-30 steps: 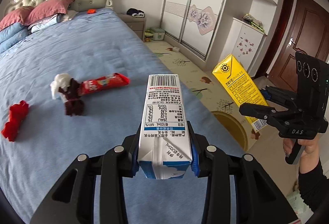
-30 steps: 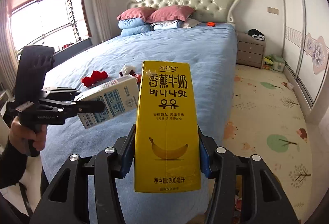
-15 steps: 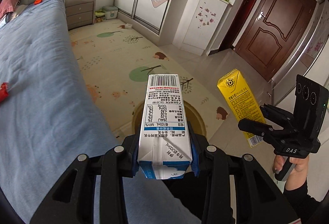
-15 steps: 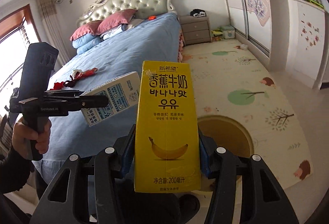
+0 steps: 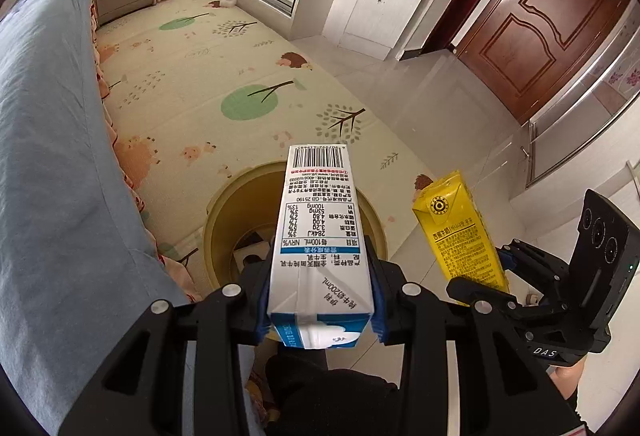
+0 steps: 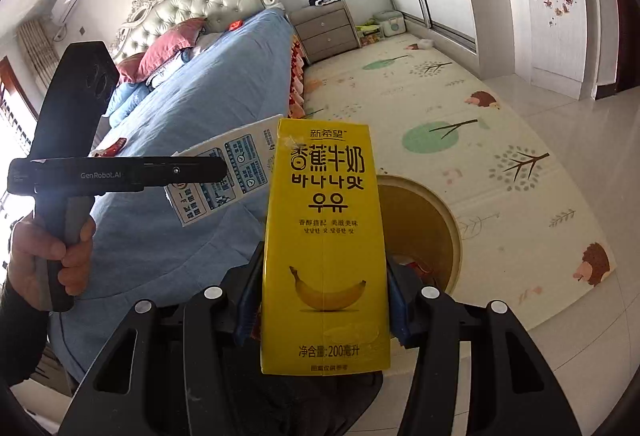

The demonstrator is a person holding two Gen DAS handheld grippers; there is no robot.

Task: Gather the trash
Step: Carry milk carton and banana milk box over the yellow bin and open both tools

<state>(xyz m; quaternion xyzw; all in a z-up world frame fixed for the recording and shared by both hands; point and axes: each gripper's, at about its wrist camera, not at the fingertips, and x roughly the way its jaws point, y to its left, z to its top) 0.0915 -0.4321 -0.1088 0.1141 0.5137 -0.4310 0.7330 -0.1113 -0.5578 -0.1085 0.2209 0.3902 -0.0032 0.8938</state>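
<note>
Left tool (image 5: 320, 316) clamps the white milk carton (image 5: 320, 236) lengthwise above the yellow bin (image 5: 224, 220) at centre frame; right tool (image 6: 324, 312) grips the banana milk carton (image 6: 324, 236)

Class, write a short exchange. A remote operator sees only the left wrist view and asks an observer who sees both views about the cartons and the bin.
Operator: My left claw holds the white carton. I see only the back of the yellow carton. What is on its front?
Observer: A picture of a banana. The right claw clamps that carton from both sides.
Operator: The white carton hides much of the bin. Is anything in it besides the pale box?
Observer: Yes. The right wrist view shows something red lying inside it.
</note>
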